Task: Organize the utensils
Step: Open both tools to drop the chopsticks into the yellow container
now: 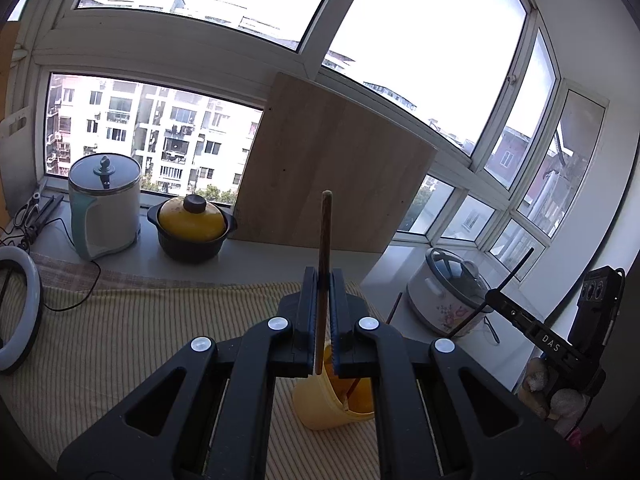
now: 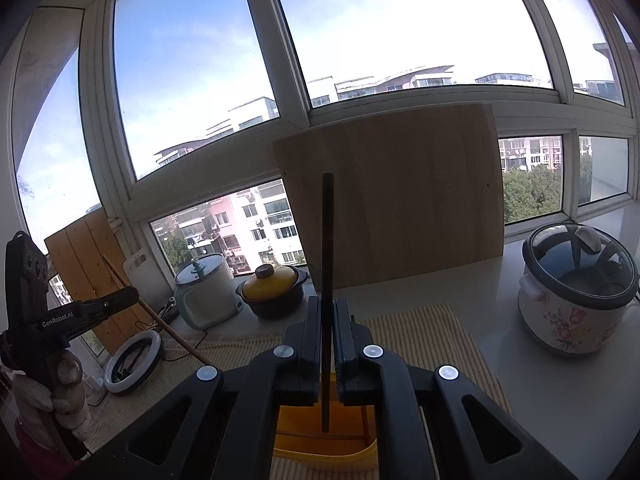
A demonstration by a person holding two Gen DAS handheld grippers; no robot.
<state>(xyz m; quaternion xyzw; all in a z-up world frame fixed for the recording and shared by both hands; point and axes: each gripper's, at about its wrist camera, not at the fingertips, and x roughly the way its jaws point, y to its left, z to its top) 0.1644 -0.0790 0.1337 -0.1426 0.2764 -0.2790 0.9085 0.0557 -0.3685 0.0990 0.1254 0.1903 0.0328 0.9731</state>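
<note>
My left gripper (image 1: pixel 324 276) is shut on a brown wooden chopstick (image 1: pixel 325 236) that stands upright, its lower end over a yellow utensil cup (image 1: pixel 320 408) on the striped cloth. Another chopstick (image 1: pixel 394 308) leans in the cup. My right gripper (image 2: pixel 328 304) is shut on a dark chopstick (image 2: pixel 327 248), upright, its lower end inside the same yellow cup (image 2: pixel 296 428). The right gripper (image 1: pixel 494 300) also shows in the left wrist view with its dark chopstick (image 1: pixel 516 268). The left gripper (image 2: pixel 132 294) shows in the right wrist view with its brown chopstick (image 2: pixel 160 320).
A wooden board (image 1: pixel 332 168) leans against the window. A white kettle (image 1: pixel 105 208) and a yellow-lidded black pot (image 1: pixel 191 228) stand on the sill. A flowered rice cooker (image 2: pixel 580 292) stands at the right. A ring light (image 2: pixel 134 360) lies at the left on the striped cloth (image 1: pixel 120 340).
</note>
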